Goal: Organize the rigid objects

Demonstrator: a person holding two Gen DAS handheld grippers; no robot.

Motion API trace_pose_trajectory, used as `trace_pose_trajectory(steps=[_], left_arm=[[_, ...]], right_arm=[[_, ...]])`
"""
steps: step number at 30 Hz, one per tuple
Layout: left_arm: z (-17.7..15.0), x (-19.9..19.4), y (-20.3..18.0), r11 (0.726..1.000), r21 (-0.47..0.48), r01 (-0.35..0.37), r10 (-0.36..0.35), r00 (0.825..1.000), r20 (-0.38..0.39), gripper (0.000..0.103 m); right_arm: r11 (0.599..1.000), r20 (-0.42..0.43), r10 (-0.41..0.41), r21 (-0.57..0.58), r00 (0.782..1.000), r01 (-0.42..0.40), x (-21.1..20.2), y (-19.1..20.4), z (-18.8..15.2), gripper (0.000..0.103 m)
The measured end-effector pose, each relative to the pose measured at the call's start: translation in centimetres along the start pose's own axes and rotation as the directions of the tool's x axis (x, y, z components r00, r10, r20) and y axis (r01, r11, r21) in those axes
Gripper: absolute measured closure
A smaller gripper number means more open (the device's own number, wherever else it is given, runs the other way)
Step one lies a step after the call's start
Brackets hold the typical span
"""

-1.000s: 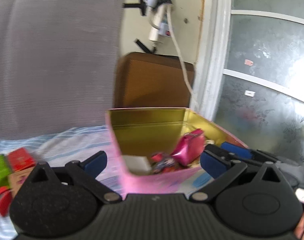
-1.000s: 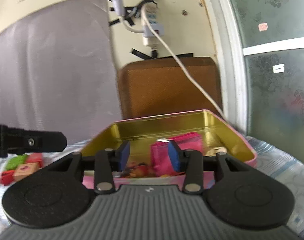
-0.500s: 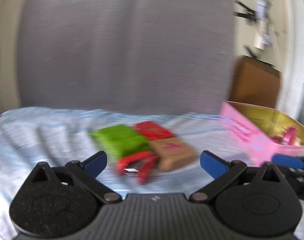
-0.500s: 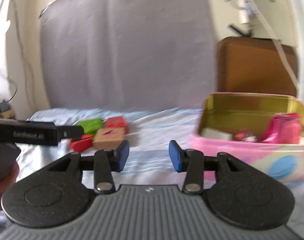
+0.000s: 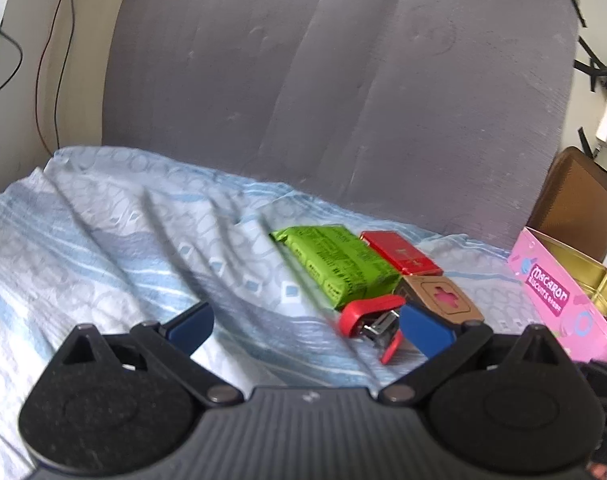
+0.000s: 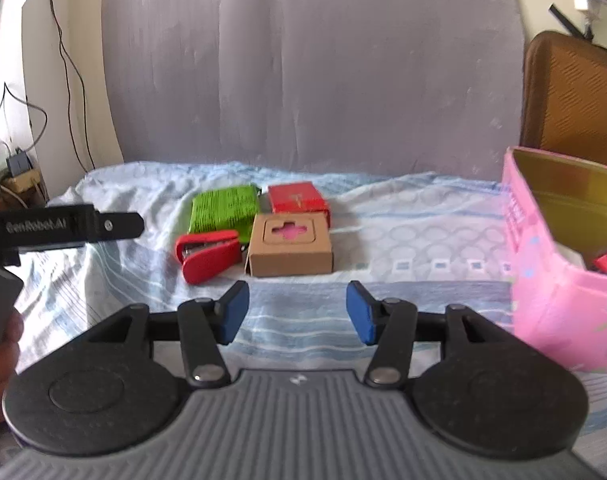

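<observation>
Beside brown box [image 6: 289, 245], red stapler [image 6: 208, 254] lies.

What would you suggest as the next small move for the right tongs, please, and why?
Probably ease the right tongs forward and down over the brown box. They are open and empty, the box lies straight ahead as the nearest loose item, and the pink tin waits at the right to receive it.

Both tongs swung from the pink tin [image 6: 551, 292] toward the stapler [image 6: 209, 254]; right tongs [image 6: 297, 316] opened wider
</observation>
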State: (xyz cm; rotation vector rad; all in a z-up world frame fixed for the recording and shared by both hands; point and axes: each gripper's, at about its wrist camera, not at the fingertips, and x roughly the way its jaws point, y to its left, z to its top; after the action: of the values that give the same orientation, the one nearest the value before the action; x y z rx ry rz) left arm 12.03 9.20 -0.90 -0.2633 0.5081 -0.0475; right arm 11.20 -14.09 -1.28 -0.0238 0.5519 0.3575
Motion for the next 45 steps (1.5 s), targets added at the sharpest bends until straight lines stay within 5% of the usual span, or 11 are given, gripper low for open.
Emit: trace_pose_trajectory(steps=[13,23,35,36,39,45], left_arm=[[0.3,0.0,1.2,0.997,-0.062,-0.039,0.039,0.999,-0.002,0.001],[0.3,0.1,0.9,0.998,-0.053,-0.040,0.039,0.999,-0.009,0.001],[0.3,0.7,0.9,0.999,-0.031,-0.040,0.039,0.999,-0.028,0.001],[0.2,0.8,0.8,0.999,-0.027,-0.040,0.039,0.999,-0.031,0.001],[0.1,0.9,0.8,0.999,-0.019,-0.041,0.040,0.999,-0.034,0.001],[0.2,0.8,1.2,0.998,-0.032,-0.052,0.052,0.998,-0.026,0.001]], right_arm=[[0.995,-0.114,0.042,-0.080,0.993,-0.051,6.7,1.1,3.1,0.015],[0.997,-0.164,-0.005,-0.075,0.986,-0.007,10.9,0.5,4.6,0.016],[0.998,-0.133,0.012,-0.055,0.991,-0.020,9.2,-0.4,4.0,0.070],[0.998,-0.133,0.020,-0.063,0.991,-0.029,8.9,-0.3,3.8,0.083],[0.992,-0.128,0.042,-0.114,0.991,-0.057,7.7,0.3,3.1,0.101],[0.981,-0.099,0.054,-0.180,0.994,-0.072,5.9,1.0,2.4,0.095]])
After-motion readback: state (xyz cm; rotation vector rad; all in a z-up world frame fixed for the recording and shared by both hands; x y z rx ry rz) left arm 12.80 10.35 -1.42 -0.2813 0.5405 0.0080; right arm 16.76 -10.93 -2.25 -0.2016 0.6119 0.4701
